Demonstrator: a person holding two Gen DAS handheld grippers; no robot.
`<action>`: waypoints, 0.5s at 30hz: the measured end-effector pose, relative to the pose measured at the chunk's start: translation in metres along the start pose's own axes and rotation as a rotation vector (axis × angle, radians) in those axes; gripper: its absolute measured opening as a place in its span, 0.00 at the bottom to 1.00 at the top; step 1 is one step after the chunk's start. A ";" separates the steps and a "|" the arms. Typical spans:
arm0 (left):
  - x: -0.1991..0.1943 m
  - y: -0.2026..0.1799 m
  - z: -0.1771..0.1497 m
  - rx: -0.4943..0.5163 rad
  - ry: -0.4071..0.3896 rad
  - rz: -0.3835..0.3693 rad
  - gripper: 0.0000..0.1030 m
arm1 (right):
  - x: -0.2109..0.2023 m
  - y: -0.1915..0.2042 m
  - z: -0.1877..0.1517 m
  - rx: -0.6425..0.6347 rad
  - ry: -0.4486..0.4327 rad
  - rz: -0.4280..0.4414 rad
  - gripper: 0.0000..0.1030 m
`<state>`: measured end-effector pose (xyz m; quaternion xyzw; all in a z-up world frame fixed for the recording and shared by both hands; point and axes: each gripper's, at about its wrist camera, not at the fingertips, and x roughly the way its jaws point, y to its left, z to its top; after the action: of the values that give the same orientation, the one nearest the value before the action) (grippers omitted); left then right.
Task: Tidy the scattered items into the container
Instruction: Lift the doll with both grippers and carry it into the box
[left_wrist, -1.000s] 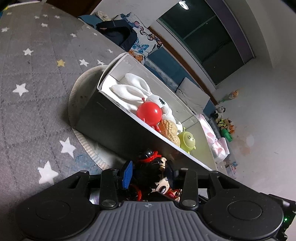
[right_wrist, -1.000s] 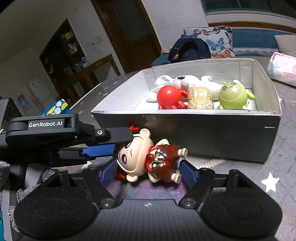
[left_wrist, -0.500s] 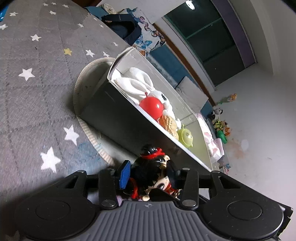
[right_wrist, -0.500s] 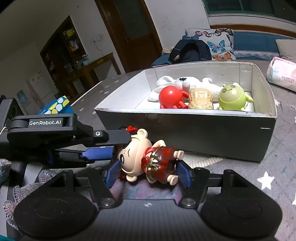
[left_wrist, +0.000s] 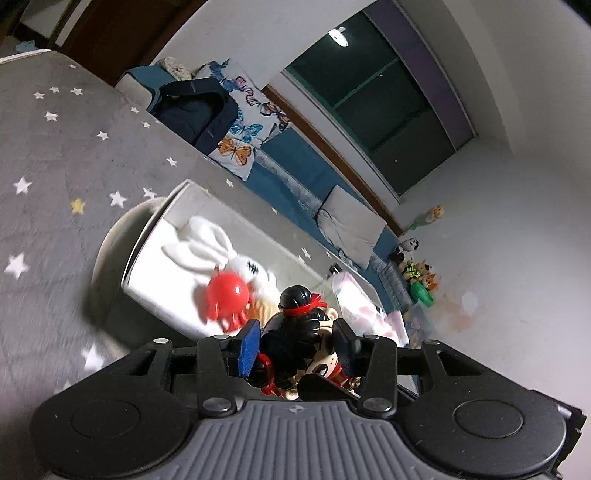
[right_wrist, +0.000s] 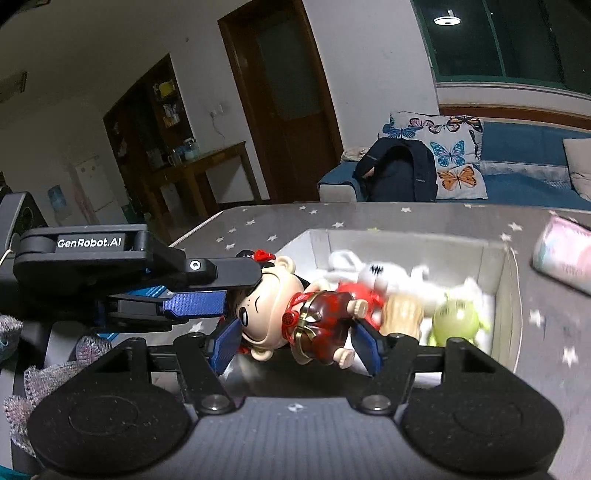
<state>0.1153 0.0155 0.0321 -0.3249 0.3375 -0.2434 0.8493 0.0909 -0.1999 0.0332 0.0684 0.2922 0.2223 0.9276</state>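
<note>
A doll in a red costume with black hair (right_wrist: 295, 317) is held from both sides. My left gripper (left_wrist: 295, 341) is shut on its head (left_wrist: 295, 332), and my right gripper (right_wrist: 295, 343) is shut on its body. The doll hangs lifted at the near rim of the grey box (right_wrist: 506, 295). Inside the box lie a white plush rabbit (left_wrist: 214, 251), a red round toy (left_wrist: 227, 295), a peanut-shaped toy (right_wrist: 402, 314) and a green round toy (right_wrist: 456, 321). The left gripper's body (right_wrist: 110, 266) shows in the right wrist view.
The box sits on a grey star-patterned cloth (left_wrist: 55, 155) over a round mat (left_wrist: 110, 243). A pink tissue pack (right_wrist: 565, 254) lies to the box's right. A sofa with butterfly pillows (right_wrist: 450, 155) and a dark backpack (right_wrist: 399, 170) stand behind.
Both grippers have lifted the doll from the cloth in front of the box up to its near rim. The box interior now shows from higher up.
</note>
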 end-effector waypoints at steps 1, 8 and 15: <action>0.006 0.000 0.005 -0.003 0.005 0.009 0.44 | 0.004 -0.003 0.005 0.003 0.008 0.002 0.65; 0.044 0.017 0.026 -0.027 0.076 0.086 0.44 | 0.049 -0.036 0.025 0.088 0.131 0.041 0.64; 0.069 0.027 0.034 -0.005 0.142 0.144 0.45 | 0.080 -0.057 0.022 0.160 0.234 0.063 0.64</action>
<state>0.1908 0.0033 0.0032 -0.2838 0.4200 -0.2033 0.8377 0.1831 -0.2140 -0.0042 0.1247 0.4129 0.2336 0.8714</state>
